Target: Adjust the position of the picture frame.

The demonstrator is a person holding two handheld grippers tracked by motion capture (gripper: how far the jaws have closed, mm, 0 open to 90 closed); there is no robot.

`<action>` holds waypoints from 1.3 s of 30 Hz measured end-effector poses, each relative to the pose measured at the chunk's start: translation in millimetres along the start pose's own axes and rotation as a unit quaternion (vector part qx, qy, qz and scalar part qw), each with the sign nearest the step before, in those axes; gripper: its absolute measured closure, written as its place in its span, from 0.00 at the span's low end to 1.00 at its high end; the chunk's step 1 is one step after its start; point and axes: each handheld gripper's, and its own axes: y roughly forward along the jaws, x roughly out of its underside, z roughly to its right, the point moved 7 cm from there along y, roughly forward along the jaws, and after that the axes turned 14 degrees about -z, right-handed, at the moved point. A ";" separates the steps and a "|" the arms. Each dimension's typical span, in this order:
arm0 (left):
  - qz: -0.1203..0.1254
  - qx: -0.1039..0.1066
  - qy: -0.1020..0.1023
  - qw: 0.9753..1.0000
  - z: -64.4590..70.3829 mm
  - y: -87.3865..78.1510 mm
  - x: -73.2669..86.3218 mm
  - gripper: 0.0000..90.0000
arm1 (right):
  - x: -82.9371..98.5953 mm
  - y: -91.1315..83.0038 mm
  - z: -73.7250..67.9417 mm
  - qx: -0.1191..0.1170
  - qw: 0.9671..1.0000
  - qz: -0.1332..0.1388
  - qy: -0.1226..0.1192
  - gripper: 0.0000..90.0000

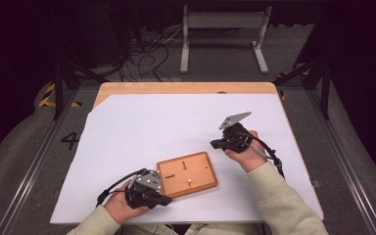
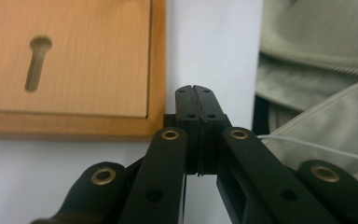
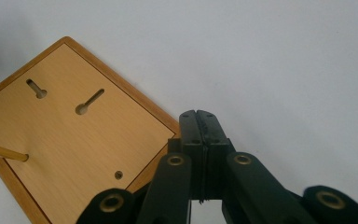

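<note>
Plainly, both pairs of fingers are pressed together on nothing, and the thing between the two hands is the flat rectangular wooden board (image 1: pixel 188 174) with a raised darker rim, lying on the white sheet (image 1: pixel 142 132) that covers the bench. The left gripper (image 1: pixel 165 200) sits just beside the board's near-left corner; in the left gripper view its closed fingers (image 2: pixel 197 109) point past the board's rim, so the board lies ahead and to the left of those fingers, close enough that the rim is almost at their tips. The right gripper (image 1: pixel 214 144) hangs a little way off the board's far-right corner, and in the right gripper view its fingers (image 3: pixel 199 128) aim at the rim there, the board spreading away ahead and to the left of them. The board carries two keyhole-shaped slots (image 3: pixel 89 101) and a thin pale wooden peg (image 3: pixel 4 153) standing upright in a hole. The board's long axis runs roughly from one gripper towards the other, tilted slightly on the sheet. I judge the left gripper nearer the board, while the peg lies between the two pairs of fingers, and either pair must part before it can take anything.
</note>
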 end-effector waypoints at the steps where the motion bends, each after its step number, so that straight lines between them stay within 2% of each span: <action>1: -0.001 0.009 -0.003 1.000 -0.1 1.2 1.2 1.00 | 0.0 0.1 -0.3 -0.001 1.000 0.000 0.001 1.00; 4: -0.006 -0.009 0.010 1.000 -0.1 1.1 0.1 1.00 | 0.1 -0.8 -0.5 0.001 1.000 0.001 -0.001 1.00; 5: -0.005 -0.027 0.004 1.000 -2.2 1.1 -0.3 1.00 | 0.4 -1.7 -0.4 0.001 1.000 0.002 -0.001 1.00; 6: -0.004 -0.036 0.000 0.999 -4.9 0.1 -0.1 1.00 | 0.7 -2.2 -0.4 0.001 1.000 0.003 -0.001 1.00; 8: 0.006 -0.041 -0.019 0.999 -12.8 -2.5 0.9 1.00 | 1.2 -3.3 -0.5 0.001 1.000 0.003 -0.001 1.00; 14: 0.021 -0.052 -0.038 0.998 -26.0 -5.4 1.5 1.00 | 3.6 -4.6 1.7 0.004 1.000 0.005 0.003 1.00; 15: 0.027 -0.064 -0.045 0.997 -32.6 -7.5 1.5 1.00 | 4.8 -4.5 2.2 0.005 1.000 0.004 0.006 1.00; 16: 0.027 -0.064 -0.045 0.997 -32.6 -7.5 1.5 1.00 | 5.5 -4.6 2.3 0.004 1.000 0.004 0.006 1.00; 17: 0.034 -0.055 -0.055 0.996 -34.8 -9.3 2.0 1.00 | 6.3 -4.9 2.5 0.003 1.000 0.004 0.006 1.00; 20: 0.039 -0.053 -0.056 0.996 -35.8 -11.6 2.8 0.99 | 8.8 -6.5 3.2 0.004 1.000 0.006 0.009 1.00; 21: 0.061 -0.034 -0.048 0.996 -33.8 -17.0 1.5 0.94 | 10.0 -8.0 3.5 0.003 1.000 0.008 0.010 1.00; 22: 0.061 -0.034 -0.048 0.996 -33.8 -17.0 1.5 0.91 | 10.0 -8.0 3.5 0.003 1.000 0.008 0.010 1.00; 25: 0.098 -0.036 -0.047 0.993 -33.0 -30.4 -1.8 0.85 | 13.2 -14.3 3.9 0.006 1.000 0.022 0.012 1.00; 26: 0.111 -0.042 -0.047 0.992 -33.9 -34.5 -3.1 0.82 | 14.7 -16.8 4.0 0.007 1.000 0.028 0.011 1.00; 27: 0.137 -0.058 -0.052 0.988 -38.0 -42.9 -5.7 0.77 | 18.3 -22.1 3.7 0.009 0.999 0.042 0.011 0.98; 28: 0.137 -0.058 -0.052 0.988 -38.0 -42.9 -5.7 0.76 | 18.3 -22.1 3.7 0.009 0.999 0.042 0.011 0.98; 29: 0.150 -0.069 -0.055 0.985 -40.2 -47.2 -6.7 0.76 | 20.2 -24.8 3.8 0.012 0.999 0.049 0.011 0.97; 32: 0.189 -0.098 -0.077 0.974 -49.4 -62.1 -6.9 0.69 | 26.9 -34.5 3.6 0.016 0.997 0.073 0.006 0.92; 33: 0.201 -0.115 -0.089 0.969 -53.5 -67.6 -6.0 0.68 | 29.2 -37.6 3.5 0.018 0.996 0.082 0.006 0.90; 34: 0.208 -0.130 -0.097 0.965 -57.1 -71.6 -5.1 0.64 | 32.3 -41.2 2.9 0.019 0.995 0.096 0.005 0.87; 35: 0.212 -0.137 -0.103 0.962 -59.0 -74.0 -4.5 0.62 | 35.2 -43.8 2.2 0.020 0.994 0.105 0.005 0.84; 37: 0.225 -0.157 -0.115 0.955 -63.5 -79.4 -4.7 0.56 | 41.5 -48.2 1.2 0.024 0.992 0.120 0.004 0.77; 38: 0.226 -0.166 -0.117 0.953 -64.9 -80.4 -5.6 0.52 | 45.7 -50.5 -0.1 0.022 0.992 0.128 0.002 0.75; 39: 0.226 -0.168 -0.118 0.952 -65.2 -80.3 -6.9 0.49 | 50.1 -52.2 -1.2 0.020 0.991 0.132 0.001 0.74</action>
